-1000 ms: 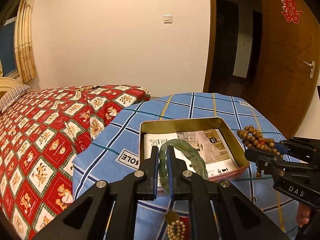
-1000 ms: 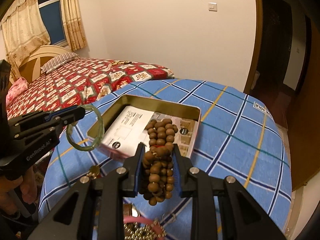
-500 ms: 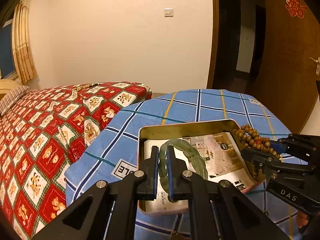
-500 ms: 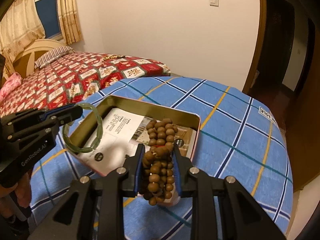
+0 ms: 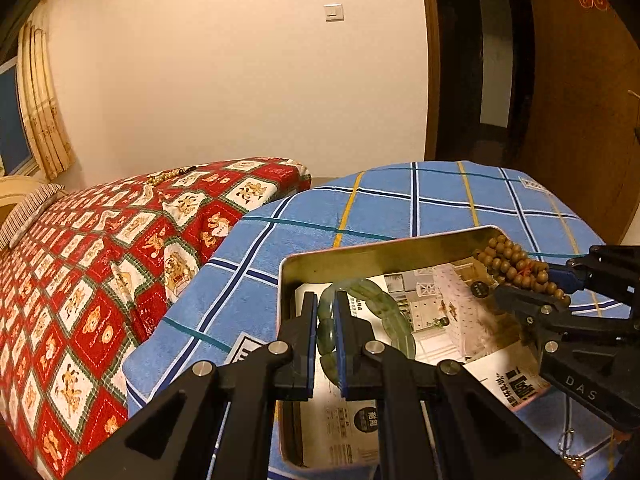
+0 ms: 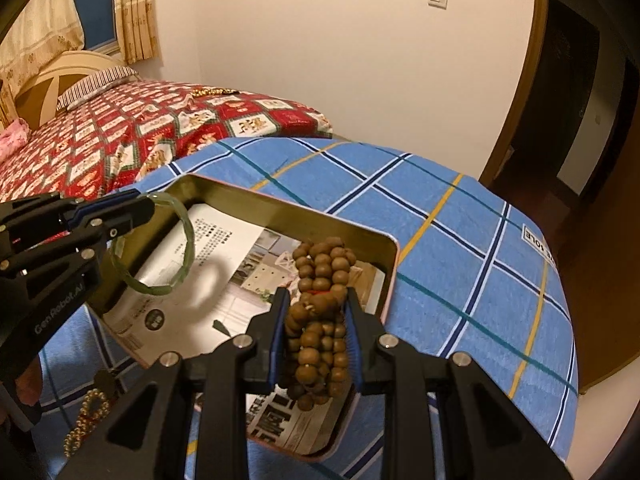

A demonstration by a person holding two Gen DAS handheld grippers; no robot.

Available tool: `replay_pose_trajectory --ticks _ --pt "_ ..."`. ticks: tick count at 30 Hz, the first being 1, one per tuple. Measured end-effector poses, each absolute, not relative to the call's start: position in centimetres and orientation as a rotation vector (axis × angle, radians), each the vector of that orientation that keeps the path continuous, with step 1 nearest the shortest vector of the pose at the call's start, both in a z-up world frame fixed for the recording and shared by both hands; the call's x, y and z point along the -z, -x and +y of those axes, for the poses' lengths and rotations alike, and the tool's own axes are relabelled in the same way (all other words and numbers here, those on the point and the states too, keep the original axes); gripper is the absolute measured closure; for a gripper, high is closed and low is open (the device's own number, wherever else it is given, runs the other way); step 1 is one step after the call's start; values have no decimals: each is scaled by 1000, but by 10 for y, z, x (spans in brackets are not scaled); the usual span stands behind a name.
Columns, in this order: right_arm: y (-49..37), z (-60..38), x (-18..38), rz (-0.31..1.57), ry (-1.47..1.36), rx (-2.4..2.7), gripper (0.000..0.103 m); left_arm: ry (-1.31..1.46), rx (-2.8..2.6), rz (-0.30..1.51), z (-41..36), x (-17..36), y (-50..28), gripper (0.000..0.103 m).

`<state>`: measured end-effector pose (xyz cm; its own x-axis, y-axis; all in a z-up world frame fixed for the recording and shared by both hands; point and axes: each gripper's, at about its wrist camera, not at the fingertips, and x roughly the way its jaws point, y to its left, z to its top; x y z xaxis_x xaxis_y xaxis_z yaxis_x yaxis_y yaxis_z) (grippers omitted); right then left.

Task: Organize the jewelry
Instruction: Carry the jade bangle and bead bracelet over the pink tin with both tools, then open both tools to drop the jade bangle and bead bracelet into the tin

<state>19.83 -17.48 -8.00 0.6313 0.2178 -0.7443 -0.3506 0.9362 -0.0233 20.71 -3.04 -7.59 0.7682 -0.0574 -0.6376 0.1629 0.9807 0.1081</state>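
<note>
My left gripper (image 5: 325, 304) is shut on a green jade bangle (image 5: 386, 312) and holds it over the left part of an open metal tin (image 5: 360, 254) lined with printed paper. The bangle (image 6: 184, 256) and left gripper (image 6: 140, 210) also show in the right wrist view. My right gripper (image 6: 316, 304) is shut on a bunch of brown wooden beads (image 6: 322, 264) and holds it above the tin's (image 6: 280, 210) right side. The beads (image 5: 516, 268) and right gripper (image 5: 532, 280) show at the right of the left wrist view.
The tin sits on a table with a blue checked cloth (image 6: 460, 216). A gold bead chain (image 6: 86, 420) lies on the cloth near the front left. A bed with a red patterned cover (image 5: 100, 240) stands to the left. A wooden door (image 5: 580, 100) is at the right.
Both grippers have moved forward with their loads, from the tin's near edge to above its inside. The gold chain has slipped out of the left wrist view.
</note>
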Motion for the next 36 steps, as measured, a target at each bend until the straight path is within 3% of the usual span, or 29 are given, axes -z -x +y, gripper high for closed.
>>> replay_pose_trajectory --ticks 12,16,18,20,21,22,23,36 --pt "-207 -169 91 849 231 -315 74 -199 87 712 -33 90 -214 95" --pt "-207 -168 93 854 243 -309 73 -212 69 733 -33 94 -215 91" --pt "-206 -167 94 851 250 -310 72 -217 59 736 -34 95 -214 84" --pt "-204 -165 93 846 254 -320 66 -212 68 730 -35 94 -211 64" --pt "-203 -164 93 843 256 -324 65 -211 66 720 -35 92 -209 58" --pt "-202 -163 93 843 262 -324 65 -220 48 707 -36 90 -206 44" --pt "-202 -162 92 842 267 -323 65 -223 41 694 -35 88 -204 36" --pt "-192 -162 86 819 273 -301 53 -208 33 691 -27 86 -195 35"
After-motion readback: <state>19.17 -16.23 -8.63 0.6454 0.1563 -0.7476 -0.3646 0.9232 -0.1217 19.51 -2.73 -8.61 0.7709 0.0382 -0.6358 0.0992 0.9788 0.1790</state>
